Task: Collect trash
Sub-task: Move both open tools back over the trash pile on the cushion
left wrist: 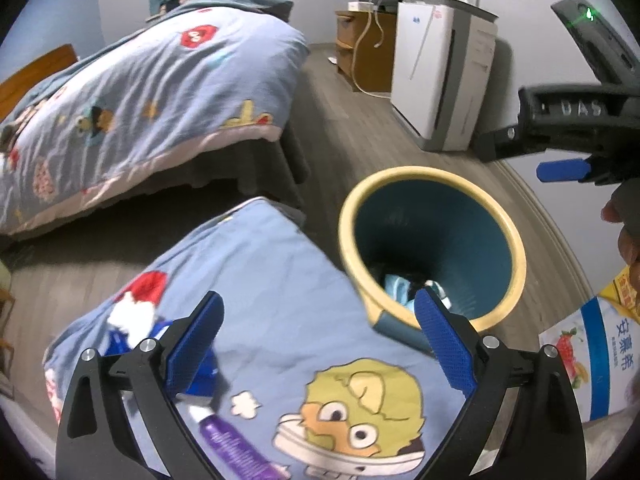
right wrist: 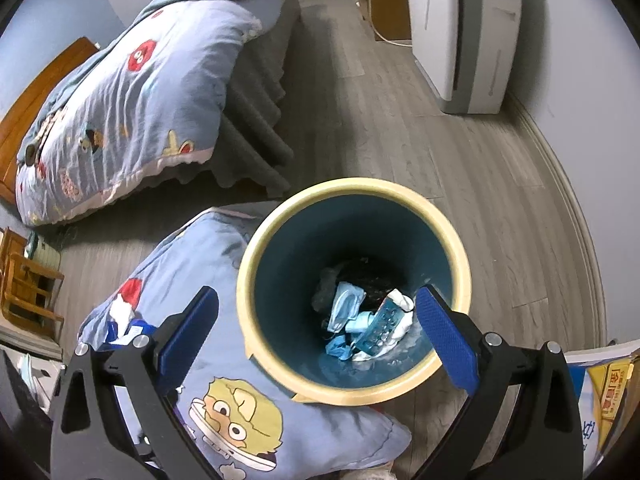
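A blue bin with a cream rim (left wrist: 516,236) (right wrist: 456,240) stands on the wood floor beside a blue cartoon pillow (left wrist: 280,300) (right wrist: 192,280). Inside it lie blue face masks (right wrist: 346,304), a blister pack (right wrist: 380,330) and white tissue (right wrist: 402,300). My right gripper (right wrist: 316,328) is open and empty, held above the bin's mouth; it also shows in the left wrist view (left wrist: 560,168). My left gripper (left wrist: 320,344) is open and empty over the pillow, left of the bin. A purple tube (left wrist: 236,448) lies on the pillow near the left fingers.
A bed with a blue cartoon quilt (left wrist: 132,112) (right wrist: 120,92) stands at the left. A white air purifier (left wrist: 440,76) (right wrist: 464,32) and a wooden cabinet (left wrist: 360,48) stand by the far wall. A printed carton (left wrist: 588,356) sits at the right. A wooden chair (right wrist: 28,292) is far left.
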Available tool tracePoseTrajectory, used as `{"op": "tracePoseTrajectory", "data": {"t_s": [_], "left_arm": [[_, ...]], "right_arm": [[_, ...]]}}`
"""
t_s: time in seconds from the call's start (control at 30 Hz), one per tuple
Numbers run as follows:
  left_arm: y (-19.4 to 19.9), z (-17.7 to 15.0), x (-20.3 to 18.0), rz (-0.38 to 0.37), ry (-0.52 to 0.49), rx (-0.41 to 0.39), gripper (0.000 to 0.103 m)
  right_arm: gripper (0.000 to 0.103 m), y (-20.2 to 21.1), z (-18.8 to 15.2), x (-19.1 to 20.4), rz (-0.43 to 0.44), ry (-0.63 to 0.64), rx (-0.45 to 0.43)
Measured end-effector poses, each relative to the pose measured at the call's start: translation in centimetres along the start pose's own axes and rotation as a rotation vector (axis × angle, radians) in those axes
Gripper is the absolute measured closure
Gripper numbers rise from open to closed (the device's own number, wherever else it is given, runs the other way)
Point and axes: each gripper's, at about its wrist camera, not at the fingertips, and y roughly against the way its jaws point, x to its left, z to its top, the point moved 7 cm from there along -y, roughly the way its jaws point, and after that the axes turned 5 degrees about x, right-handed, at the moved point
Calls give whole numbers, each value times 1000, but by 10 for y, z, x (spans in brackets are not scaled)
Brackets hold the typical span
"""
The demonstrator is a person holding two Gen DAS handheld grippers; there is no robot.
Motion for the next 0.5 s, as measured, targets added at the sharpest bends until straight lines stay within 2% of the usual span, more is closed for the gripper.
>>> {"op": "tracePoseTrajectory", "data": {"t_s": [0.37, 0.5], "left_arm": [[25, -23, 64, 71, 57, -1, 7], [32, -34, 98, 103, 110, 6, 7]], "right_arm": [[6, -10, -13, 57, 5, 70, 16], [6, -19, -19, 78, 5, 100, 30]]}}
